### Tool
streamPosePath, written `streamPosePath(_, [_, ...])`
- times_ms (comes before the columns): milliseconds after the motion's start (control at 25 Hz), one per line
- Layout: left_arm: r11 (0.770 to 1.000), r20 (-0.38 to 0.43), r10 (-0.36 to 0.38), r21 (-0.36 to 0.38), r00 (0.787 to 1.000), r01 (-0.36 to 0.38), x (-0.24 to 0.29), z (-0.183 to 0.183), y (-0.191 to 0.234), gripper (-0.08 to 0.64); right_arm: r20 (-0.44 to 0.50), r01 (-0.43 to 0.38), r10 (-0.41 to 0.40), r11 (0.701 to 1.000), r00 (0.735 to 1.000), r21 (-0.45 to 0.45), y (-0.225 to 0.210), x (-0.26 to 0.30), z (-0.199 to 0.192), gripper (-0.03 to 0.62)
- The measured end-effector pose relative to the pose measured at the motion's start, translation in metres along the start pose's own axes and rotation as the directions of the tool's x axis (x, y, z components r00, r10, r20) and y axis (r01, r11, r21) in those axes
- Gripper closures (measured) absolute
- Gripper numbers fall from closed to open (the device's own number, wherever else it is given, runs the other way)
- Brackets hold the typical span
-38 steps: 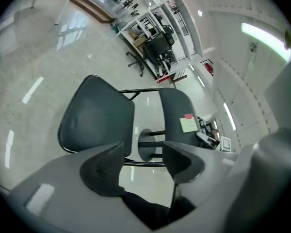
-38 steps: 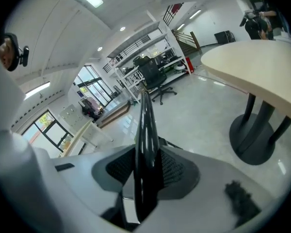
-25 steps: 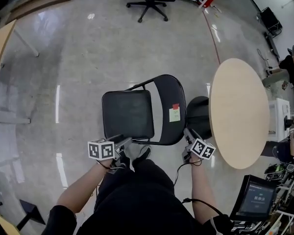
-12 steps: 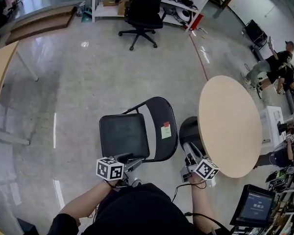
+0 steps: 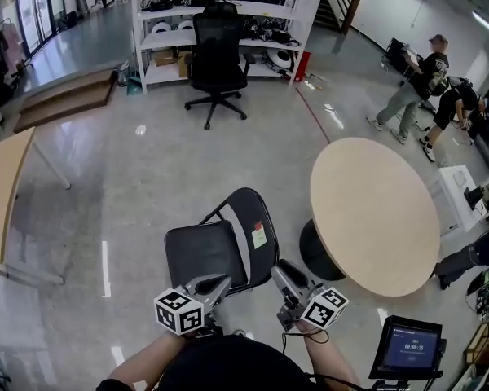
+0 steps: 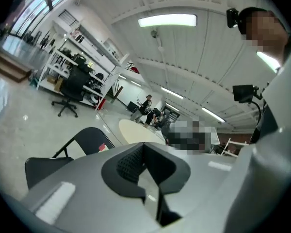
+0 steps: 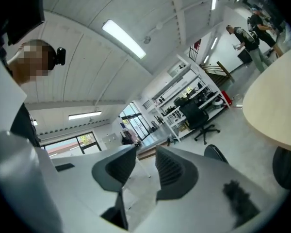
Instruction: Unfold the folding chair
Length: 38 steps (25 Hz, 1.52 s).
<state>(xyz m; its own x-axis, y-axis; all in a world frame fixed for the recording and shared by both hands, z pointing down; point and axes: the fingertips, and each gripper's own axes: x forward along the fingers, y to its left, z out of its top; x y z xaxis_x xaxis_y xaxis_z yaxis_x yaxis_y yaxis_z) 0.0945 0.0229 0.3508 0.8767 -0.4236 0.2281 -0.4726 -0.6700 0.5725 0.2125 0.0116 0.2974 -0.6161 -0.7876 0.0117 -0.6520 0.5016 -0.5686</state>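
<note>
Seat [image 5: 191, 259] down and back [image 5: 257, 218] up, the folding chair [image 5: 220, 247] stands open on the grey floor [image 5: 147, 177], toward 6 o'clock in the head view. The seat lies at the 9 o'clock side and the rounded back at the 3 o'clock side, so its long axis runs across the view and it faces 9 o'clock. A round table [image 5: 375, 214] sits at its 3 o'clock. The left gripper [image 5: 214, 284], at the chair's 6 o'clock, is clamped together on nothing. The right gripper [image 5: 284, 274], at 5 o'clock, is narrowing with nothing between its jaws.
</note>
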Motion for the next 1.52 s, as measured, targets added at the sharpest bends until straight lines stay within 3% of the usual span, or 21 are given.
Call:
streamPosePath(120, [0.997,0.021,0.014,0.077,1.0,-0.016,-0.005,0.001,-0.033,0.554,-0.015,-0.048,0.048,0.998,0.999,-0.046,0.027,-0.022,-0.004,0.46])
streamPosePath(240, [0.994,0.016,0.024,0.105,1.0,-0.026,-0.017,-0.011,-0.073,0.554,-0.022,-0.062,0.061,0.997,0.998,-0.056,0.05,-0.052,-0.009,0.465])
streamPosePath(440, [0.991,-0.021,0.036,0.133,0.999,-0.033,-0.021,-0.025,-0.085,0.552,-0.054,0.043,-0.053,0.984,0.997,-0.174,0.039,-0.058,-0.014,0.469])
streamPosePath(600, [0.987,0.009,0.056,0.151,0.998,-0.057,-0.043,-0.021,-0.091,0.552,-0.073,0.074,-0.096,0.962,0.993,-0.262,0.061,-0.064,-0.007,0.469])
streamPosePath(720, [0.989,0.049,0.039,0.144,0.998,-0.046,-0.054,-0.013,-0.087,0.549,-0.07,0.076,-0.104,0.944,0.992,-0.322,0.078,-0.055,-0.002,0.469])
streamPosePath(840, [0.991,0.078,0.033,0.126,0.996,-0.042,-0.073,-0.009,-0.068,0.549,-0.058,0.049,-0.071,0.947,0.996,-0.318,0.095,-0.033,-0.008,0.469])
streamPosePath(1040, [0.994,0.121,0.059,0.087,0.991,-0.07,-0.115,-0.011,-0.028,0.549,-0.124,0.019,-0.072,0.924,0.99,-0.381,0.129,0.004,-0.038,0.469])
streamPosePath(1280, [0.991,0.132,0.092,0.081,0.987,-0.104,-0.142,0.003,-0.007,0.526,-0.126,0.094,-0.15,0.924,0.981,-0.37,0.139,0.02,-0.047,0.473])
streamPosePath(1520, [0.994,0.104,0.073,0.076,0.992,-0.081,-0.146,0.014,-0.001,0.522,-0.071,0.195,-0.234,0.916,0.97,-0.351,0.132,0.019,-0.038,0.491])
